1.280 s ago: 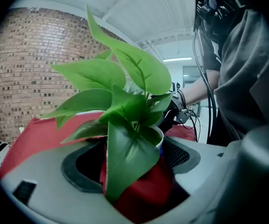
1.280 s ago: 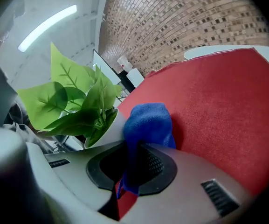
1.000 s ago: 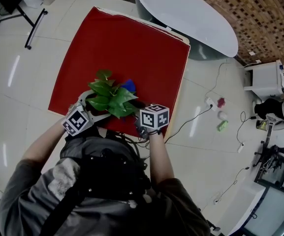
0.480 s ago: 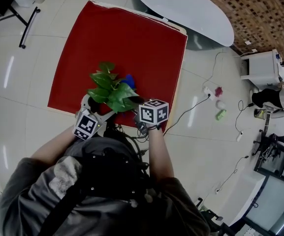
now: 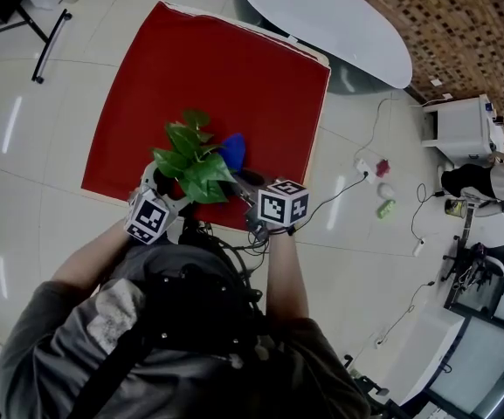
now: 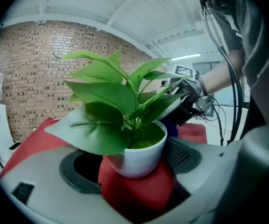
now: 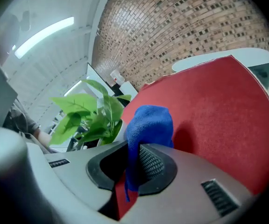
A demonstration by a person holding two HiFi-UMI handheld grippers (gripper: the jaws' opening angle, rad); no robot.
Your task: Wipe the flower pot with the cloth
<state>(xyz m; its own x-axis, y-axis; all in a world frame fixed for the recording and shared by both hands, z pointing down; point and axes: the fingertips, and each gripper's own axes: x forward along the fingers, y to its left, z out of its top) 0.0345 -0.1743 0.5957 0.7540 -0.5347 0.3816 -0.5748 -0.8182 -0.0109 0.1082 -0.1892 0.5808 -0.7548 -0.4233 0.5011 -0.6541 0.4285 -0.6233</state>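
A white flower pot with a leafy green plant stands near the front edge of the red mat. My left gripper is shut on the pot, with a jaw on each side of it. In the head view the left gripper sits under the leaves, which hide the pot. My right gripper is shut on a blue cloth. The cloth stands bunched above the jaws, just right of the plant. The right gripper is close beside the pot.
A white oval table lies beyond the mat's far right corner. Cables and small items lie on the tiled floor to the right, near a white cabinet. Black stand legs are at the far left.
The right gripper has shifted a little right and forward, and more of the blue cloth shows beside the plant. The left gripper has stayed on the pot, pulled in slightly.
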